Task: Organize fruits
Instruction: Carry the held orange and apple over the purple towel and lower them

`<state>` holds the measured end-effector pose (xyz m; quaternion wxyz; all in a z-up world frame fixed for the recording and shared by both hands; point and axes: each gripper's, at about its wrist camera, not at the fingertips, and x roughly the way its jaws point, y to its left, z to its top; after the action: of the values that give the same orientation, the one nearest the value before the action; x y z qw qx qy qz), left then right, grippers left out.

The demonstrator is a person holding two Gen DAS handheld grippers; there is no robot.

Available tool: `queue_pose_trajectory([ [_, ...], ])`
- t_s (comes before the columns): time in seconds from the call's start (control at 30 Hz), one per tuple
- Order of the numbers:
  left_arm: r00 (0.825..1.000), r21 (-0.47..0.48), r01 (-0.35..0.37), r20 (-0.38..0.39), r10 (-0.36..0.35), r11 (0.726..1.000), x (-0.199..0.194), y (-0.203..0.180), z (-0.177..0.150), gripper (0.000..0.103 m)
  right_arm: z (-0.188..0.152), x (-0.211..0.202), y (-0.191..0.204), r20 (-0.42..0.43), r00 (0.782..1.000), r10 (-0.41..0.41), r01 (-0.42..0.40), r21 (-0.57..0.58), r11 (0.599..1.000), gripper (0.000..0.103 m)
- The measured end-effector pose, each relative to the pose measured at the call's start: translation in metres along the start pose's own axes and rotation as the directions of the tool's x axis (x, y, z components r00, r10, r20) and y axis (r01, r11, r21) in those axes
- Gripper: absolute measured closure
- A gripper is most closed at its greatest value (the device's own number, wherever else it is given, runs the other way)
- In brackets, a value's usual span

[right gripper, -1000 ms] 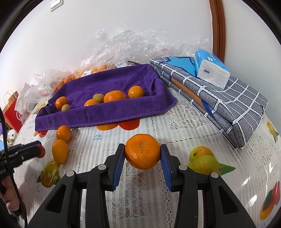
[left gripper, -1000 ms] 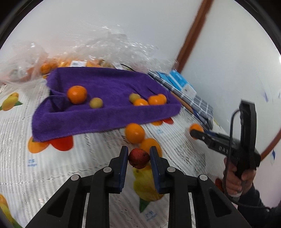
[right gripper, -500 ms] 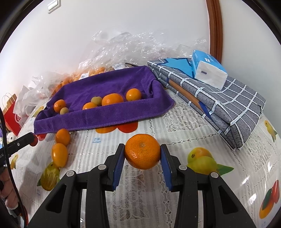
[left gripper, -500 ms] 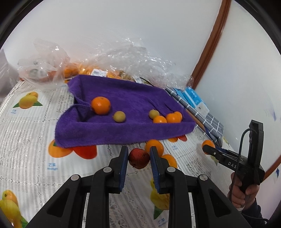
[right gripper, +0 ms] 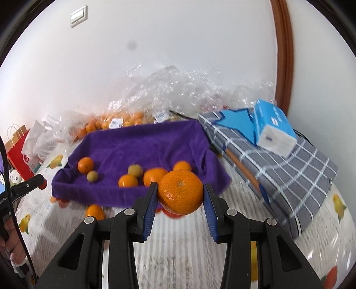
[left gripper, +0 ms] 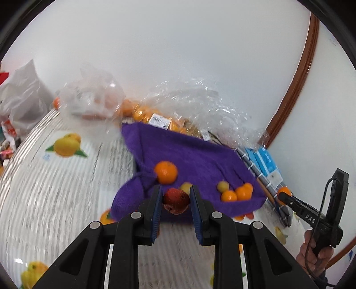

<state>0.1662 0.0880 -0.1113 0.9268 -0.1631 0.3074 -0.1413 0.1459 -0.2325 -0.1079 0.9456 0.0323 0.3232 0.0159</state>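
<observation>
1. Reading "DAS" is possible on the right gripper's (left gripper: pixel 280 195) black body in the left wrist view; the rest is cut off.
2. The right wrist view alone shows a wall switch (right gripper: pixel 79 16) and a red paper bag (right gripper: pixel 19 153).
3. The left gripper (left gripper: pixel 175 197) has its jaws closed on a dark red fruit (left gripper: pixel 176 200), above the purple towel's (left gripper: pixel 195 160) near edge.
4. The right gripper's jaws clamp a dimpled orange (right gripper: pixel 180 192), also at the towel's edge, above the patterned counter (right gripper: pixel 178 249).
</observation>
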Motion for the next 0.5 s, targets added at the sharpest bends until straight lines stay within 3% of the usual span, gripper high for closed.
queue_pose_trajectory([
  [0.27, 1.0, -0.032, -0.018, -0.005, 0.018, 0.999, 0.044, -0.005, 0.027, 0.079, 0.047, 0.036, 0.01, 0.039, 0.999, 0.038, -0.038, -0.011, 0.999, 0.063],
  [0.5, 0.998, -0.059, -0.039, -0.059, 0.035, 0.997, 0.073, 0.009, 0.015, 0.079, 0.047, 0.085, 0.012, -0.006, 0.998, 0.056, -0.056, -0.027, 0.998, 0.063],
])
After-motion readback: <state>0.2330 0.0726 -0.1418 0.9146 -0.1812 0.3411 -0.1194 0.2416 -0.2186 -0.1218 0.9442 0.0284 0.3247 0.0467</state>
